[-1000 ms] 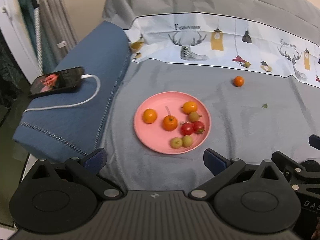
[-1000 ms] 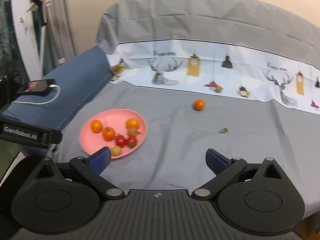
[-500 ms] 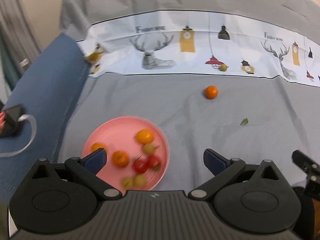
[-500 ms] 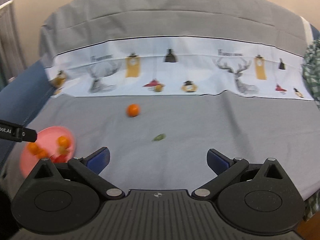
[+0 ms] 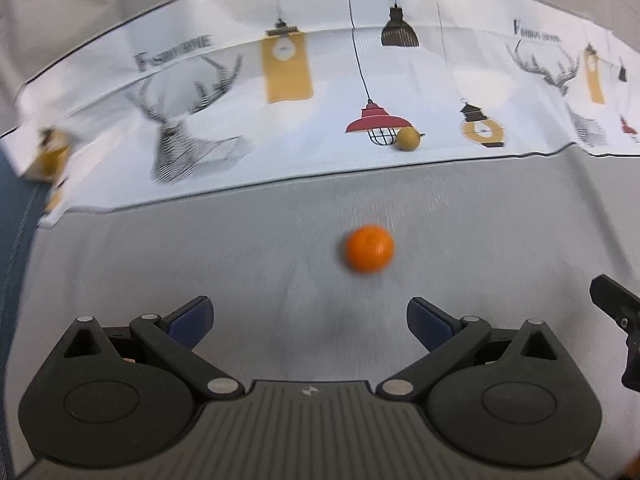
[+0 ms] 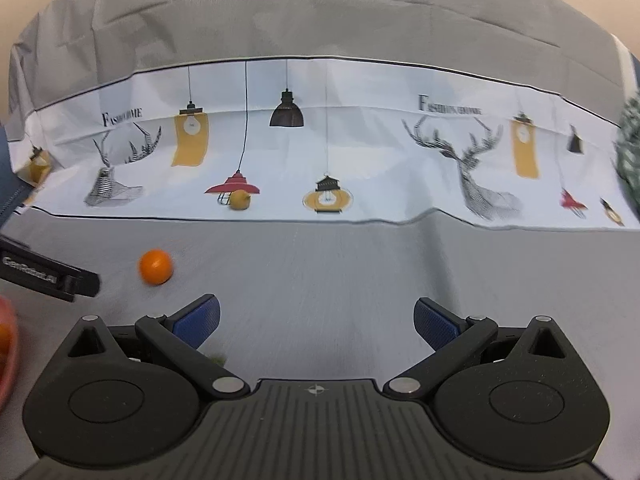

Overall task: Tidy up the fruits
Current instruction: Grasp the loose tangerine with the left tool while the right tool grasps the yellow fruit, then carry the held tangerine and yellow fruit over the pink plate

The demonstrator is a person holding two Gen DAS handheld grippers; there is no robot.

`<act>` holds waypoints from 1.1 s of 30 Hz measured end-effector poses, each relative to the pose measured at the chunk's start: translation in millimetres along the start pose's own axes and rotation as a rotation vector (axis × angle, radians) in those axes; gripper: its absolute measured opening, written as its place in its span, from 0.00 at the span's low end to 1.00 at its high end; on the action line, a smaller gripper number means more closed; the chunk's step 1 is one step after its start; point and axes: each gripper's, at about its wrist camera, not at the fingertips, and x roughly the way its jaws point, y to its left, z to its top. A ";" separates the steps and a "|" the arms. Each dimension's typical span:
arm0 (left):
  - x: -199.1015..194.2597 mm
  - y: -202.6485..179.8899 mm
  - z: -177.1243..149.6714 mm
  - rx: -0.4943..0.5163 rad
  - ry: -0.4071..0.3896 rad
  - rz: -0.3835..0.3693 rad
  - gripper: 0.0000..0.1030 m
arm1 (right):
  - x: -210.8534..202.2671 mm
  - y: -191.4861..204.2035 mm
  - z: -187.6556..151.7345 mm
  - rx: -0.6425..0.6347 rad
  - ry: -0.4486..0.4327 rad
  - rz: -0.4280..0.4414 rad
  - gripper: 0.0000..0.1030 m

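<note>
Round, bright orange fruit [image 5: 369,253], blurred by motion, lying on the grey sheet [image 5: 240,256] ahead of the left gripper [image 5: 310,316], fingers spread wide, empty. Right gripper [image 6: 316,318] likewise spread, empty. Smaller yellowish fruit [image 6: 240,199], possibly stemmed, resting on the printed white band [image 6: 360,160].

you have an orange fruit [image 5: 369,253] mid-frame on plain grey cloth [image 5: 280,264]. a dull yellow-green fruit [image 5: 408,139] lies on the white band [image 5: 328,80] printed with antlered deer, lamps and mustard clocks. blue finger pads [image 5: 191,319] at the bottom.
</note>
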 end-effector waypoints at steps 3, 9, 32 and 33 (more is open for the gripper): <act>37.7 -6.7 15.2 0.012 -0.006 -0.028 1.00 | 44.9 -1.6 6.6 -0.016 0.001 0.004 0.99; 82.5 -6.7 26.5 0.019 0.017 -0.064 1.00 | 117.6 -3.0 13.6 -0.005 0.022 0.045 0.99; 67.1 13.3 25.6 -0.069 0.019 -0.127 0.40 | 212.8 71.8 70.5 -0.231 -0.087 0.187 0.27; 63.2 12.6 24.2 -0.059 0.019 -0.112 0.40 | 207.8 72.3 67.6 -0.237 -0.081 0.174 0.27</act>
